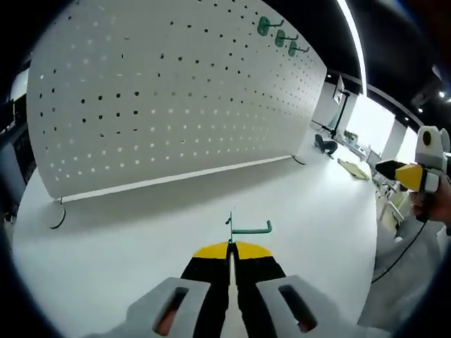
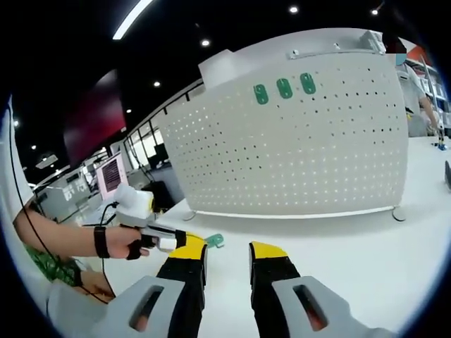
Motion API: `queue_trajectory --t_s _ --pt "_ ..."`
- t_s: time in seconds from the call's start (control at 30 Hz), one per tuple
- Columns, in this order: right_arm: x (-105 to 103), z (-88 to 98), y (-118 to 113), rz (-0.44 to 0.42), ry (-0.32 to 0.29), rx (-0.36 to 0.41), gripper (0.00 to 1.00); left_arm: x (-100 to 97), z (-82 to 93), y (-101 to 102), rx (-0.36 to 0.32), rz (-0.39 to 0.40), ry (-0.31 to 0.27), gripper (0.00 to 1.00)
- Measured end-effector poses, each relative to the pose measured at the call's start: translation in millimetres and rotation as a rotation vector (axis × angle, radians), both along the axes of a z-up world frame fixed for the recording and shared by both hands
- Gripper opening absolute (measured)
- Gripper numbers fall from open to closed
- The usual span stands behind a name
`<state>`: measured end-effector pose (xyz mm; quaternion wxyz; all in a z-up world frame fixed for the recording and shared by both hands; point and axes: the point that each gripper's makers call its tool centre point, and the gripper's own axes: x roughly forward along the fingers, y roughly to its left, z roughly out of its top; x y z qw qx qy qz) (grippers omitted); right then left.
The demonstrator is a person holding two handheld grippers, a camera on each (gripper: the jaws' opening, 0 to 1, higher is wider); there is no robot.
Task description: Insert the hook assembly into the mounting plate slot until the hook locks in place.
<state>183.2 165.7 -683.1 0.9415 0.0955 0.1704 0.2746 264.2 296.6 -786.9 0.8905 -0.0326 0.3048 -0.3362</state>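
A white pegboard panel [image 1: 176, 105] stands upright on the white table [image 1: 324, 211]. Three green hooks [image 1: 282, 35] sit in a row near its top edge. My left gripper [image 1: 231, 248] is shut on a loose green hook [image 1: 248, 228], held low over the table in front of the panel. In the right gripper view the same panel [image 2: 317, 155] carries the three mounted hooks [image 2: 284, 88]. There the left gripper [image 2: 176, 241] comes in from the left with the green hook [image 2: 213, 241] at its tip. My right gripper [image 2: 227, 248] is open with nothing between its fingers.
The panel rests on small feet [image 1: 58, 215] at its corners. A hand with a black wristband [image 2: 113, 241] holds the left gripper, and a cable trails from it. A monitor [image 2: 111, 176] stands far left. Another person [image 2: 416, 91] is behind the panel's right end.
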Motion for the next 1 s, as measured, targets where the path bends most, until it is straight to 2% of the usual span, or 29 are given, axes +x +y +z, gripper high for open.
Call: queue_trajectory --t_s 0.3,0.43,1.0 --pt "-4.5 4.6 7.9 0.025 -0.011 0.003 0.23 -13.8 18.7 1.7 -0.086 0.034 -0.008 0.01" --pt "-7.3 6.5 10.6 0.034 -0.019 0.007 0.23 -20.6 23.8 2.8 -0.148 0.062 0.014 0.01" --pt "-18.1 15.8 20.4 0.063 -0.041 0.020 0.21 -53.0 53.1 2.9 -0.276 0.099 0.023 0.02"
